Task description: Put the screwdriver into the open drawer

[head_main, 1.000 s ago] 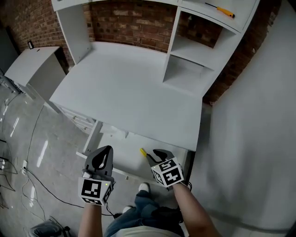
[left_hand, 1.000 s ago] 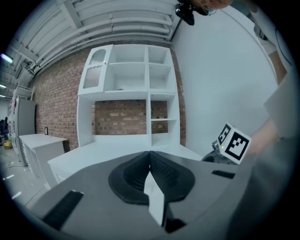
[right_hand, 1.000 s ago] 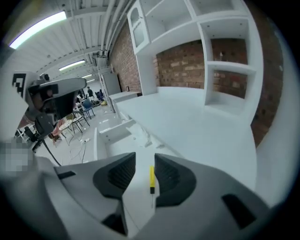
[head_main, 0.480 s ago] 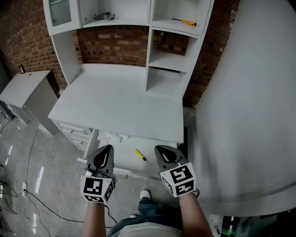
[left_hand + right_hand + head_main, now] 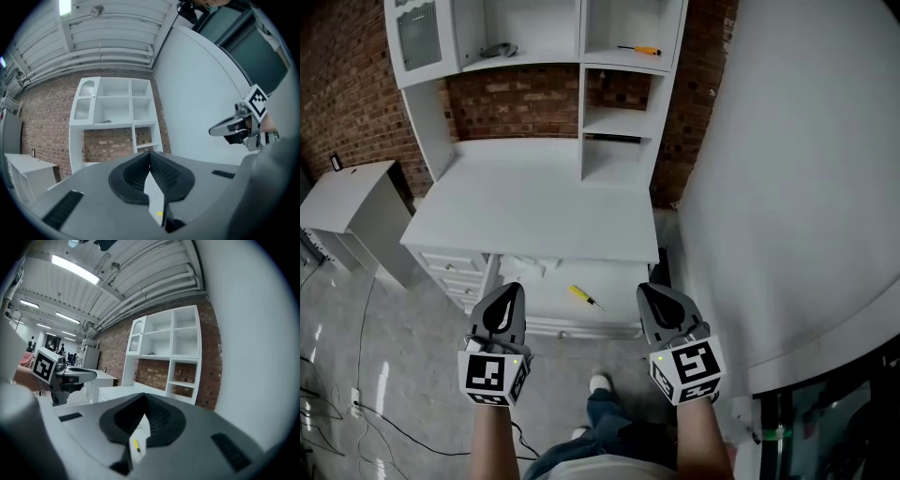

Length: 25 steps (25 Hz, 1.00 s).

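The right gripper's jaws are pressed together at their tips with nothing between them. The left gripper's jaws likewise meet at the tips and are empty. Both grippers are held about level, side by side above the floor in front of the desk, and each shows at the edge of the other's view.

Just beyond and between the two grippers, the open drawer stands pulled out from under the desk top. The screwdriver lies flat on its white bottom, yellow handle up-left and shaft slanting down-right in the head view. A small white thing that I cannot make out sits in the drawer's back left corner. The screwdriver lies clear of both grippers, below them and roughly midway between their tips. In each gripper view its handle is only a yellow speck, seen through the slit behind the closed tips.

Farther back, the hutch rises from the desk top. Its upper right compartment holds a second screwdriver with an orange handle, and the compartment to the left of that one holds a grey thing.
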Motion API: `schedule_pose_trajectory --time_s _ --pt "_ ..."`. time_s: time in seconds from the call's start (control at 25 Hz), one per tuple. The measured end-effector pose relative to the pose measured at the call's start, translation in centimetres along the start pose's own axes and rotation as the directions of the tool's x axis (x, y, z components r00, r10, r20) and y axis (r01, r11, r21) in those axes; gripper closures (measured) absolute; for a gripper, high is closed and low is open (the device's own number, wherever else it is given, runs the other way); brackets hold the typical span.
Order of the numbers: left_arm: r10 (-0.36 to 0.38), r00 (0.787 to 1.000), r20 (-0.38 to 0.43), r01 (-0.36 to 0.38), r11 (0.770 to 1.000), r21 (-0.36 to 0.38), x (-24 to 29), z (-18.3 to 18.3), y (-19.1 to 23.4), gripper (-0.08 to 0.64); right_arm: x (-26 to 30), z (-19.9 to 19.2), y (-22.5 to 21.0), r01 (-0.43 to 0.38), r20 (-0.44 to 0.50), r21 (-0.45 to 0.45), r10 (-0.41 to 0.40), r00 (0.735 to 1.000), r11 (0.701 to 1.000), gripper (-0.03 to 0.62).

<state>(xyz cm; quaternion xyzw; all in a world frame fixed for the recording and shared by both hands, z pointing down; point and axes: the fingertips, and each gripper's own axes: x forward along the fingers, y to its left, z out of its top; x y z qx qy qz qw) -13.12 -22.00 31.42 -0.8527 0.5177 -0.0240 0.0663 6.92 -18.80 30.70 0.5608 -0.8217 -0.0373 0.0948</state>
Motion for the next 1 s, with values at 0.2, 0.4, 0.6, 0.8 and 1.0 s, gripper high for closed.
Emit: schedule_pose_trajectory --time_s 0.2,0.4,0.6,0.8,1.0 --pt "-0.007 0.999 0.033 0.006 0.999 0.035 -1.6 1.7 -0.9 0.548 -2.5 0.6 0.7 0.023 -0.003 -0.006 -0.023 1.000 1.000 0.581" --pt "0.006 0.999 0.054 -0.007 1.000 0.029 -1.3 2.7 -1.1 0.548 -2.7 1.5 0.0 0.028 0.023 -0.038 -0.027 0.999 0.999 0.581" --pt "0.021 0.998 0.055 -0.023 0.999 0.028 0.0 3.2 -1.7 0.548 -1.7 1.8 -1.5 0.017 0.030 -0.063 -0.015 0.999 0.998 0.581" --pt "0.045 0.998 0.046 -0.046 0.999 0.027 1.5 3.9 -1.9 0.548 -0.9 3.3 -4.0 0.040 0.092 -0.058 -0.035 0.995 0.997 0.581" --pt "0.062 0.997 0.052 -0.063 0.998 0.017 2.2 4.8 -1.7 0.548 -0.6 3.9 -6.1 0.067 0.125 -0.022 -0.064 0.990 0.998 0.581"
